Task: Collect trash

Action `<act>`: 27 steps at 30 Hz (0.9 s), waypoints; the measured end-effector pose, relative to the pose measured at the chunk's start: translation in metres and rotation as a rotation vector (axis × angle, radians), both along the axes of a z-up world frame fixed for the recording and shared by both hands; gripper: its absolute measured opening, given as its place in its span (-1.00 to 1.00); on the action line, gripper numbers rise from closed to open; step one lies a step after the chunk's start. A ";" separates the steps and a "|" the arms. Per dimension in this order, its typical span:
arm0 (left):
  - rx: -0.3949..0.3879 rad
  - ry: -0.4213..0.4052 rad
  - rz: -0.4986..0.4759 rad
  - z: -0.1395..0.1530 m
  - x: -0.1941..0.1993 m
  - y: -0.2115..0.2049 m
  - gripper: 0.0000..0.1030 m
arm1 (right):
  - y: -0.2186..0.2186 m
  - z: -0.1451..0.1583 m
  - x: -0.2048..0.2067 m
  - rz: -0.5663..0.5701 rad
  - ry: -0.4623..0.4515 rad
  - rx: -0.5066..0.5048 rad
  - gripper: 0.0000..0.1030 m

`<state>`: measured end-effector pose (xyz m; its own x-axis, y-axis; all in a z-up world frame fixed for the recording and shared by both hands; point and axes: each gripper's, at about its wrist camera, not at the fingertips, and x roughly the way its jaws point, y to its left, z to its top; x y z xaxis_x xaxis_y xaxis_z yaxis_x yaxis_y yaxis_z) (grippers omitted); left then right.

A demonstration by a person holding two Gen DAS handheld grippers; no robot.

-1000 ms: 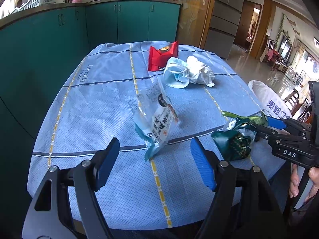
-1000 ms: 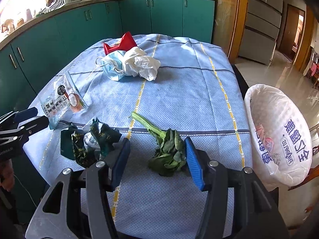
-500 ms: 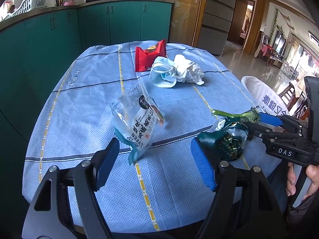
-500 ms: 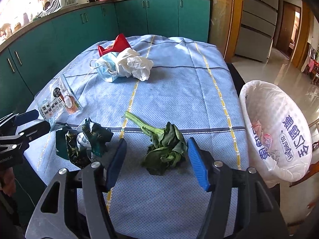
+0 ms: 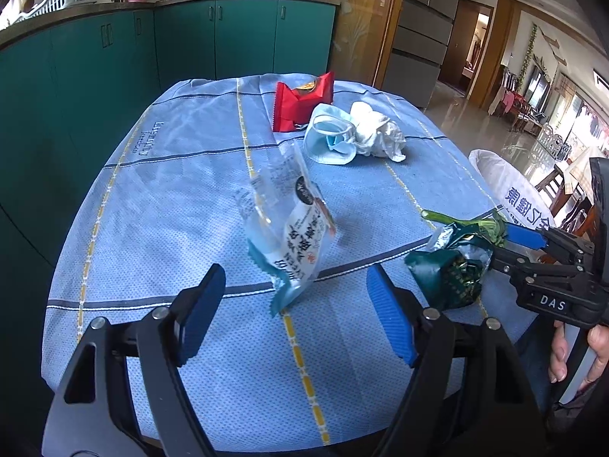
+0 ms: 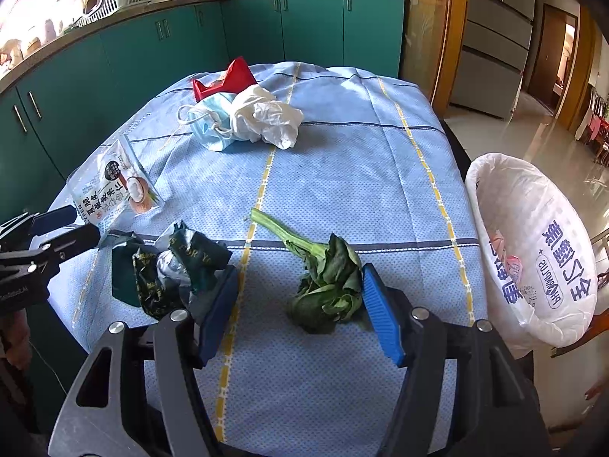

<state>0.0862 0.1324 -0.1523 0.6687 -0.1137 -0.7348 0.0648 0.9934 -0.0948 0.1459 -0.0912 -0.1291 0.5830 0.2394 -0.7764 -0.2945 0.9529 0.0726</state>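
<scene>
Trash lies on a blue tablecloth (image 5: 171, 205). A clear printed snack wrapper (image 5: 293, 236) stands crumpled just ahead of my open left gripper (image 5: 297, 312). A dark green foil wrapper (image 6: 167, 266) lies left of my open right gripper (image 6: 300, 304), whose fingers straddle a wilted green vegetable (image 6: 323, 278). Farther back lie a red packet (image 5: 302, 101), a blue face mask (image 5: 331, 139) and a crumpled white tissue (image 5: 375, 135). A white-lined trash bin (image 6: 533, 243) stands off the table's right edge.
Green kitchen cabinets (image 5: 114, 49) run behind and to the left of the table. A fridge and doorway are at the back right. The right gripper also shows in the left wrist view (image 5: 510, 243), beside the foil wrapper (image 5: 449, 266).
Both grippers have shifted slightly; the left wrist view has swung right, so the wrapper sits more central. The right gripper has closed in around the vegetable. Nothing was grasped.
</scene>
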 end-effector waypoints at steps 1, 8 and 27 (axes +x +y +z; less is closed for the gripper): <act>-0.004 0.003 -0.001 -0.001 0.001 0.001 0.51 | 0.001 0.000 -0.002 -0.001 -0.002 -0.002 0.26; -0.020 -0.005 -0.023 0.000 0.001 -0.002 0.51 | -0.004 0.003 -0.003 -0.047 -0.007 0.025 0.26; 0.065 0.072 -0.021 -0.019 0.060 -0.002 0.71 | -0.001 -0.023 0.048 -0.038 0.010 -0.116 0.53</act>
